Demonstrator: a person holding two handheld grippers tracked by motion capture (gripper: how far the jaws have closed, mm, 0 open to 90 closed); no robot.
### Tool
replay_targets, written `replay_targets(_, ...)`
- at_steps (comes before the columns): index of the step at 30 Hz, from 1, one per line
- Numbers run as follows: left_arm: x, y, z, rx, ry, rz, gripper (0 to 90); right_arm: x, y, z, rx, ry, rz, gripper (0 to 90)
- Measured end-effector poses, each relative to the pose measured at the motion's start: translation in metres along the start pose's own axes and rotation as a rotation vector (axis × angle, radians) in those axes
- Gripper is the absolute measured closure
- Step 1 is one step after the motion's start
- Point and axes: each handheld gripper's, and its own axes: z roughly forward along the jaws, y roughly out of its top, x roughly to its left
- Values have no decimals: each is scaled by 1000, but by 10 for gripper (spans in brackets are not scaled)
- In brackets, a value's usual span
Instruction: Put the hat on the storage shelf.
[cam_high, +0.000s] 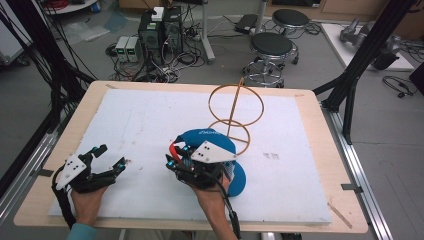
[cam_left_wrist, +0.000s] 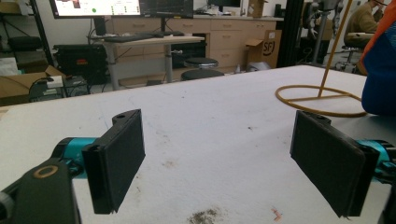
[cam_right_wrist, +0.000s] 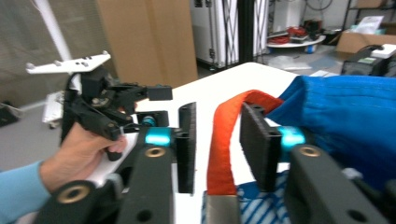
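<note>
Blue bag (cam_high: 210, 137) beside wire stand (cam_high: 235, 112); left jaws apart, right jaws around orange strap (cam_right_wrist: 229, 135).

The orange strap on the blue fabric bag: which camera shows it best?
The right gripper view: the orange strap loops close up between that gripper's jaws. The high view gives a small red-orange sliver; the left gripper view shows just an orange edge.

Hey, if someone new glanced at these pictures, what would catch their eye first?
Probably the blue cloth bag near the middle of the white table, with its orange strap between the right gripper's fingers. Just behind it stands a golden wire stand, while the left gripper rests open at the near left.
</note>
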Motion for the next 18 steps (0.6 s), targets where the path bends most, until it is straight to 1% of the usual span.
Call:
replay_targets(1,0,0,0,1,0,0,180,0,0,0,0,0,0,603)
replay_targets(4,0,0,0,1,-1,2,180,3,0,3,-2,-5,-8,541)
replay_targets(6,0,0,0,0,0,0,180,5,0,6,-3,6,-7,460)
replay_targets(8,0,0,0,1,-2,2,180,8,0,10,-1,-1,-21,389)
replay_targets(10,0,0,0,0,-1,0,180,11,0,12,3,-10,-33,368)
replay_targets(11,0,0,0,2,-2,0,180,13,0,13,10,-22,-44,338)
replay_targets(12,0,0,0,2,-2,0,180,15,0,13,18,-45,-52,305)
replay_targets(14,0,0,0,1,-2,-1,180,17,0,13,23,-66,-75,271)
replay_targets(16,0,0,0,3,-1,1,180,20,1,13,16,-99,-96,219)
replay_targets(17,0,0,0,2,-1,-1,180,21,1,12,13,-114,-108,205)
replay_targets(18,0,0,0,3,-1,0,180,21,2,11,11,-120,-112,200)
